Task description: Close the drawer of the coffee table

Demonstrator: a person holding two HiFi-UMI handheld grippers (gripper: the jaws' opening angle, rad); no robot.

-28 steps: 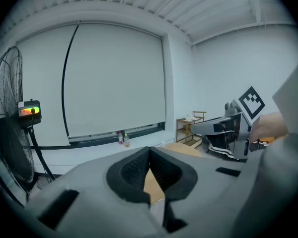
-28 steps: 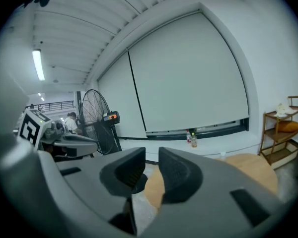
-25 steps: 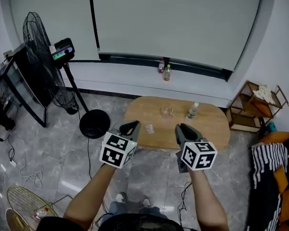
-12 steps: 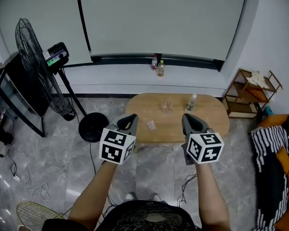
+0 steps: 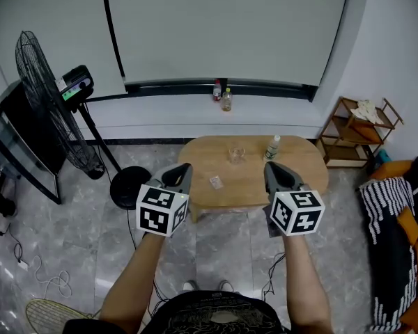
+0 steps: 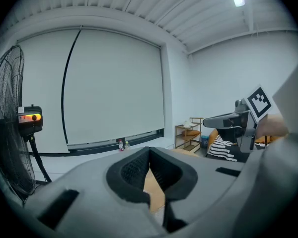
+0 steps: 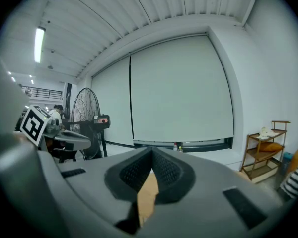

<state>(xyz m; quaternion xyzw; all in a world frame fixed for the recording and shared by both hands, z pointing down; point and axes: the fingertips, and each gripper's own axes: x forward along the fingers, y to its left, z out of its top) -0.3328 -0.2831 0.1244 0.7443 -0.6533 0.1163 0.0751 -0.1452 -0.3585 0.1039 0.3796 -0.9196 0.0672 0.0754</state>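
Observation:
The oval wooden coffee table (image 5: 299, 176) stands on the grey floor ahead of me. I cannot make out its drawer from here; the near edge is partly hidden behind the grippers. My left gripper (image 5: 184, 167) hovers in the air before the table's left end, jaws shut and holding nothing. My right gripper (image 5: 268, 165) hovers level with it before the table's right half, also shut and empty. In the left gripper view the pads (image 6: 134, 170) meet at the tip over a strip of tabletop. The right gripper view shows its pads (image 7: 166, 170) closed the same way.
A glass (image 5: 235, 155), a small bottle (image 5: 272, 147) and a small packet (image 5: 215, 182) sit on the table. A standing fan (image 5: 45, 110) is at the left, a wooden shelf (image 5: 355, 134) and striped cushions (image 5: 393, 207) at the right. Two bottles (image 5: 221, 94) stand on the window ledge.
The head view has pulled back and the table looks farther away. Both grippers have risen a little in front of it and stay empty.

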